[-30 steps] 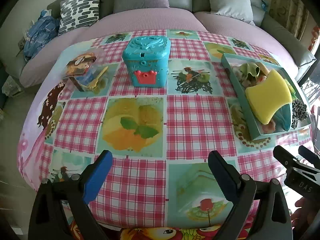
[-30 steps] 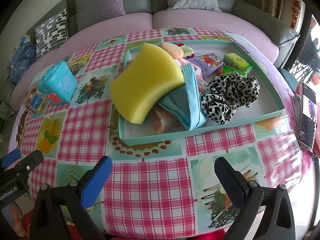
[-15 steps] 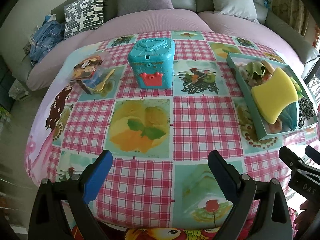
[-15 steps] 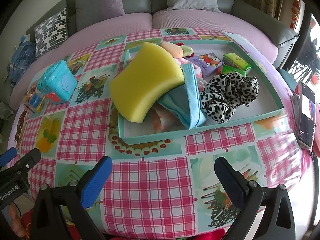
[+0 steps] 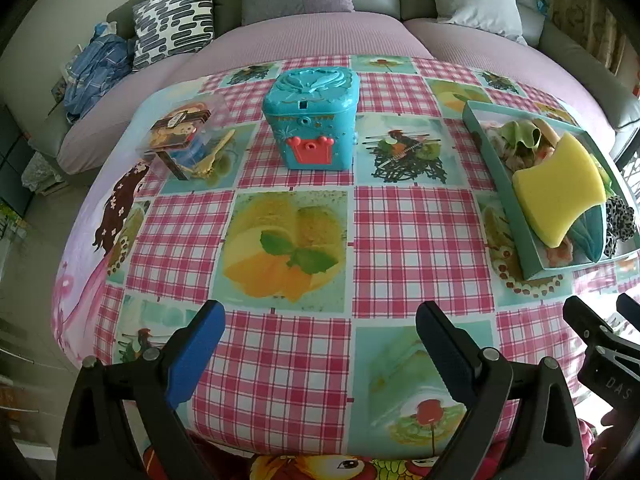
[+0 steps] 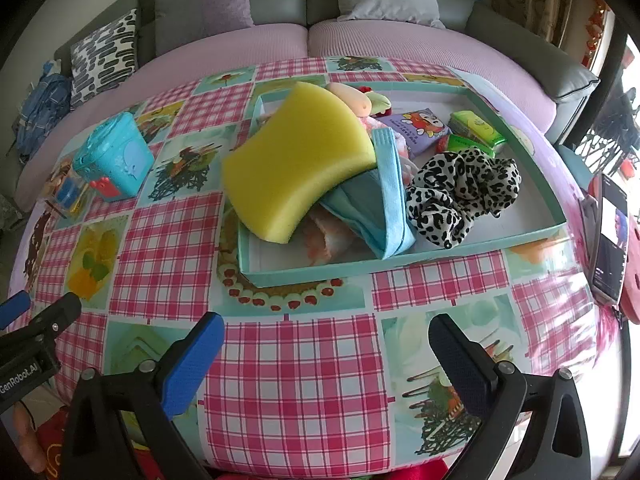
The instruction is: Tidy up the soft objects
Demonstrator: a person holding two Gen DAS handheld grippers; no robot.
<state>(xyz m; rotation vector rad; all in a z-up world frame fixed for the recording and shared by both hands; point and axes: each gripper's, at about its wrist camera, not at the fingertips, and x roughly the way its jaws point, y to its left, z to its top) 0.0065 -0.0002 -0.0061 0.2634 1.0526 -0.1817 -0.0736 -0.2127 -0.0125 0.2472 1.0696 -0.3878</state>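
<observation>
Both tongs, left tongs point(image 5: 320, 322) and right tongs point(image 6: 326, 334), hover wide apart and empty above a checked counter point(image 6: 296, 360). A yellow sponge point(image 6: 298, 160) lies atop teal cloth point(image 6: 368, 204) in a teal tray point(image 6: 400, 262). Readable lettering: "DAS", "enRobot.AI".

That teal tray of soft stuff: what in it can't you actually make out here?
- Pink item under the yellow sponge and teal cloth, right wrist view: mostly covered.
- Leopard-print fabric, left wrist view: cut by the frame edge.
- Tray corner behind the sponge, right wrist view: hidden.
- Print on the green packets: too small.
</observation>
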